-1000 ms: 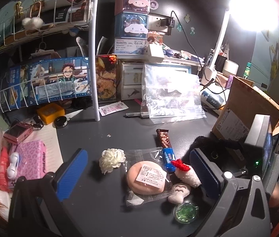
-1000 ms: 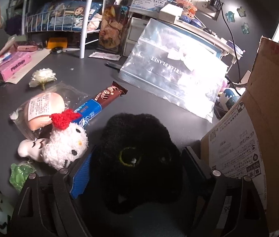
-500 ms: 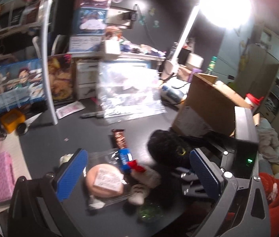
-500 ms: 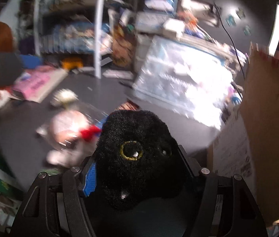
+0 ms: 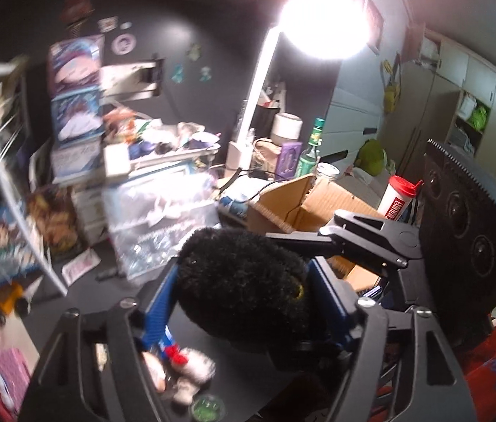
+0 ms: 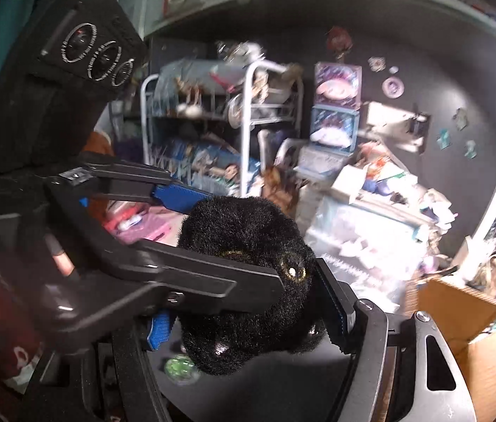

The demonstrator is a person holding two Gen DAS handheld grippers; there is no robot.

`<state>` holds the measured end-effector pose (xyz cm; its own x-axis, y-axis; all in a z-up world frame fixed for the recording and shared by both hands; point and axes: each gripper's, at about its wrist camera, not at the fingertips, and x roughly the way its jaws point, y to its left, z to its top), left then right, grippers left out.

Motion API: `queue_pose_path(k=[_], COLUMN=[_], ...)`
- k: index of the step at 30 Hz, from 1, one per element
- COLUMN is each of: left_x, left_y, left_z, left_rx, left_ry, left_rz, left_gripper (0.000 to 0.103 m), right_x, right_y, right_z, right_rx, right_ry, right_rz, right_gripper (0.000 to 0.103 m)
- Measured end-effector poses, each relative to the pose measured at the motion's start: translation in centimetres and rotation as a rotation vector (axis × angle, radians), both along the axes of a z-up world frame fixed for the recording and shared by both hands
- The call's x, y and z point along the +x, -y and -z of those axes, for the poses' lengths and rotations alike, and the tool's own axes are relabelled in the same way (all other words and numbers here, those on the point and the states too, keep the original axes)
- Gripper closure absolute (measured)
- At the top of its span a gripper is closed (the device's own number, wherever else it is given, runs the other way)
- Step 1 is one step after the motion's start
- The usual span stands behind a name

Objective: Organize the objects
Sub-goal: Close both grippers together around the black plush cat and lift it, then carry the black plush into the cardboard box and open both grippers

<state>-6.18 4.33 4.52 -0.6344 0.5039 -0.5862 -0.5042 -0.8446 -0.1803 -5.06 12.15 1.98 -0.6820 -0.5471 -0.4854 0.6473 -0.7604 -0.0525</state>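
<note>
A black plush cat (image 5: 244, 281) with yellow eyes is held up above the dark desk. My left gripper (image 5: 244, 302) has its blue pads on both sides of the plush, pressed against it. My right gripper (image 6: 248, 316) is shut on the same plush (image 6: 244, 281) from the other side; its arm crosses the left wrist view (image 5: 353, 242), and the left gripper's arm crosses the right wrist view (image 6: 163, 274). Both grippers grip the plush together in mid-air.
On the desk below lie a white plush with a red bow (image 5: 191, 365) and a green round case (image 5: 207, 406). An open cardboard box (image 5: 304, 207) stands at the right. A clear plastic bag (image 5: 163, 225), a white wire rack (image 6: 244, 133) and stacked boxes sit behind.
My right gripper has lifted the black plush off the desk. My left gripper has swung right and closed on the plush from open. Both views now look higher into the room.
</note>
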Motion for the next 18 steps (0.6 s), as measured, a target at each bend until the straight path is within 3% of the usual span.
queue_pose_path(k=[8,14,18], left_x=[-6.0,-11.8,-12.8], left_y=[-8.7,-13.9,-15.4], left_z=[-2.3,-0.2,1.1], left_rx=[-0.068,-0.119,-0.138], left_ry=[0.063,0.230,0.279], left_rz=[0.109,0.159,0.172], left_gripper=[0.039,0.039,0.040], right_x=[-3.9,-8.1,-9.3], right_y=[-8.5,-12.6,-12.9], right_z=[-1.7,-0.4,0.5], right_rx=[-0.005,0.057,0.113], right_ry=[0.091,0.269,0.325], right_rz=[0.111,0.158,0.176], right_gripper=[0.037,0.037,0.038])
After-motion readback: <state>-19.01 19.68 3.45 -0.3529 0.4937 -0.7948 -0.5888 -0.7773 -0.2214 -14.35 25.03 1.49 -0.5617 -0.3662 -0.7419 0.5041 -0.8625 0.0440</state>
